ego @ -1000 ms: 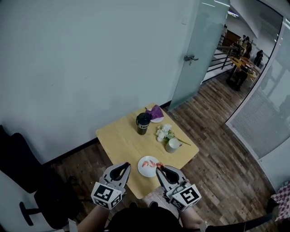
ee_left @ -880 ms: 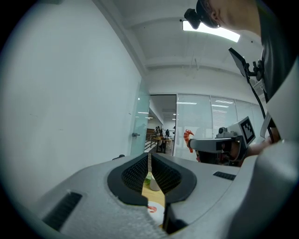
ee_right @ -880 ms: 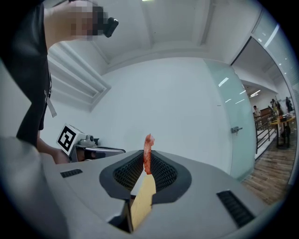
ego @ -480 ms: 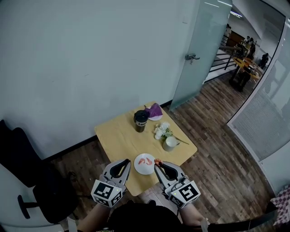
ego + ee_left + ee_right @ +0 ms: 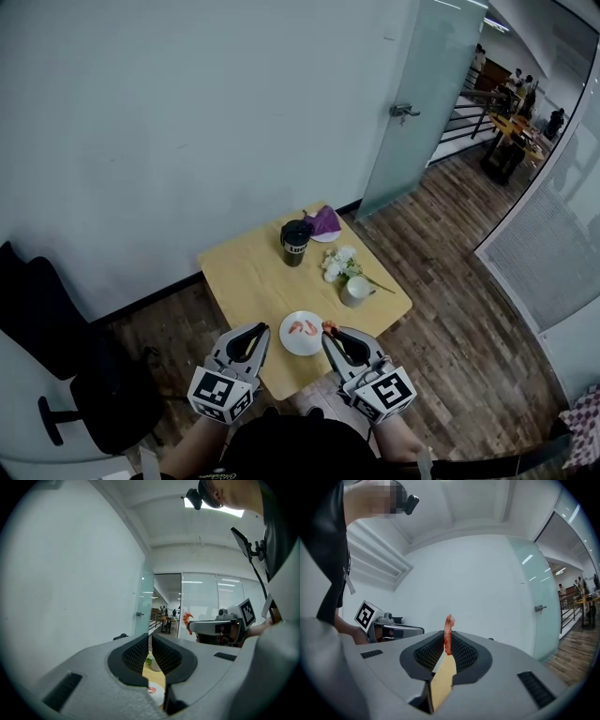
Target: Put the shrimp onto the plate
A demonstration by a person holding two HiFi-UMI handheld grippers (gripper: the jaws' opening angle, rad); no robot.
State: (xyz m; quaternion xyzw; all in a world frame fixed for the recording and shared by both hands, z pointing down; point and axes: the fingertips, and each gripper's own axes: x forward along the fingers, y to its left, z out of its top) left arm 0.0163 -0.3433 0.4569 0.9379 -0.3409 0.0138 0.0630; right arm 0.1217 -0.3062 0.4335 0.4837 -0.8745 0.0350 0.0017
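Pinching shrimp (image 5: 448,637) at its tips, right claw (image 5: 330,330) beside plate (image 5: 298,348), left claw (image 5: 150,641) pressed together

Head view steeply down; gripper views level; table (image 5: 248,281) shared.

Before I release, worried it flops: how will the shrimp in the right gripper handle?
Probably stiff: the shrimp stands upright from the right gripper, unbent. Likely light, since a pinch at one end holds it.

Right gripper (image 5: 330,332) holds shrimp (image 5: 327,326) beside the plate (image 5: 300,346) (two more there).
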